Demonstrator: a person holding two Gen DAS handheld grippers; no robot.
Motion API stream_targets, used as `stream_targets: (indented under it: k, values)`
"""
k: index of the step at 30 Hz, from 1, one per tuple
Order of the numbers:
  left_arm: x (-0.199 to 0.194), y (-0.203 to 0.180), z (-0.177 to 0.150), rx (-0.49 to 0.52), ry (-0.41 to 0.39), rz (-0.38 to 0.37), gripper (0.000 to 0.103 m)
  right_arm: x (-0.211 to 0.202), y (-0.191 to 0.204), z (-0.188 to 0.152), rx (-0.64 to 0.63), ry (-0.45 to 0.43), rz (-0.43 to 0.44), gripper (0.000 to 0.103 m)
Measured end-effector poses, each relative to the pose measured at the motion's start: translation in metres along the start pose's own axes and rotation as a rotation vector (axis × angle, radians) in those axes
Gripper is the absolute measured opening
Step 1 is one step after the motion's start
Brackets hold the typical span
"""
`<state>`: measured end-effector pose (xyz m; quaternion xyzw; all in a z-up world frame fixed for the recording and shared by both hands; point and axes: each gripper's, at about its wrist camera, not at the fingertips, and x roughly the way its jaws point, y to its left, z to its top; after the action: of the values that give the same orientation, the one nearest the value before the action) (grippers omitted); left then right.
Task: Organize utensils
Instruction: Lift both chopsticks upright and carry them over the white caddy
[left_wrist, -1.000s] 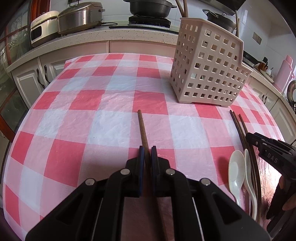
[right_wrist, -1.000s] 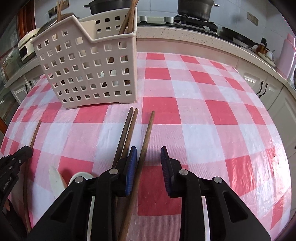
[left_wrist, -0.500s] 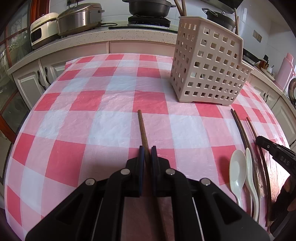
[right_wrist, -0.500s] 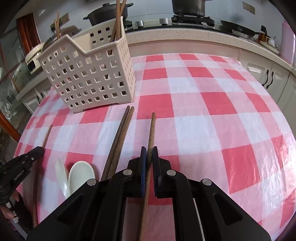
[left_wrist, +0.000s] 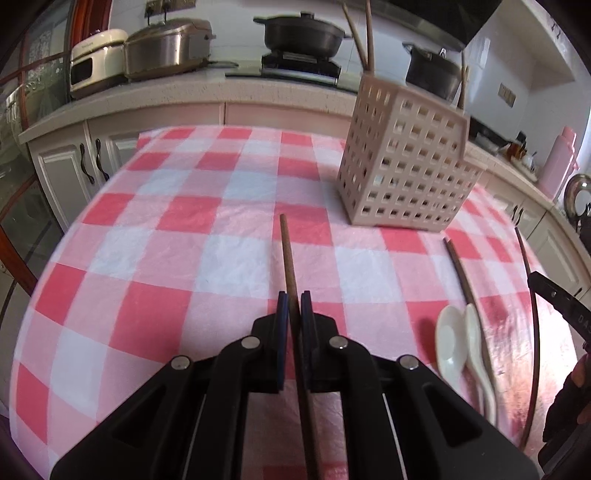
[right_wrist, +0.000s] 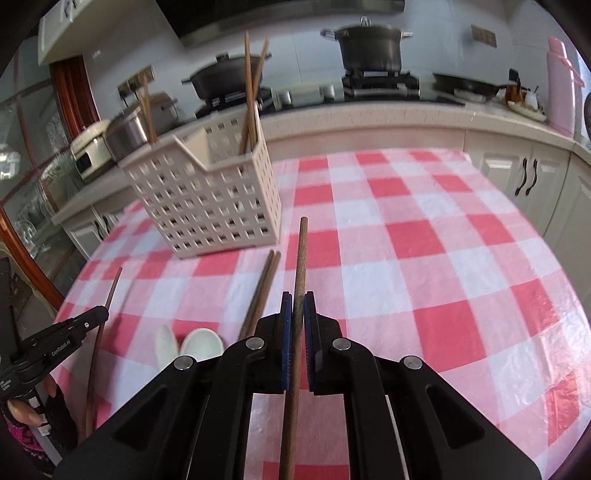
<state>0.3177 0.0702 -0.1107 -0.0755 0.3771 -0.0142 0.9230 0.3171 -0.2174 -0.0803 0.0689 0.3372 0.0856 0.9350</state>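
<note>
My left gripper (left_wrist: 294, 295) is shut on a brown chopstick (left_wrist: 288, 254) that points toward the far side of the checked table. My right gripper (right_wrist: 297, 295) is shut on another brown chopstick (right_wrist: 301, 254), held above the cloth. The beige perforated basket (left_wrist: 406, 166) (right_wrist: 207, 199) stands upright ahead with several chopsticks in it. Two white spoons (left_wrist: 450, 332) (right_wrist: 201, 343) and a pair of chopsticks (right_wrist: 264, 288) lie on the cloth between the grippers. In the right wrist view the left gripper (right_wrist: 105, 312) shows at the left edge.
The red-and-white checked tablecloth (right_wrist: 424, 258) covers a round table whose edges curve away on both sides. Behind it runs a kitchen counter (left_wrist: 184, 96) with black pots, rice cookers and a pink flask (right_wrist: 561, 92). White cabinets (right_wrist: 524, 177) stand below.
My right gripper closed on the single chopstick and lifted it off the cloth, tilting upward. My left gripper rose a little with its chopstick. The basket, spoons and chopstick pair stayed put.
</note>
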Motion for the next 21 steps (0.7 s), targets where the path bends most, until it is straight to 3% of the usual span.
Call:
stream_targets:
  k: [21]
  values:
    - [-0.11,-0.026,-0.003,0.07,-0.22,0.01,0.006,-0.088,-0.001,0.002,-0.037,-0.203,0.022,0.006]
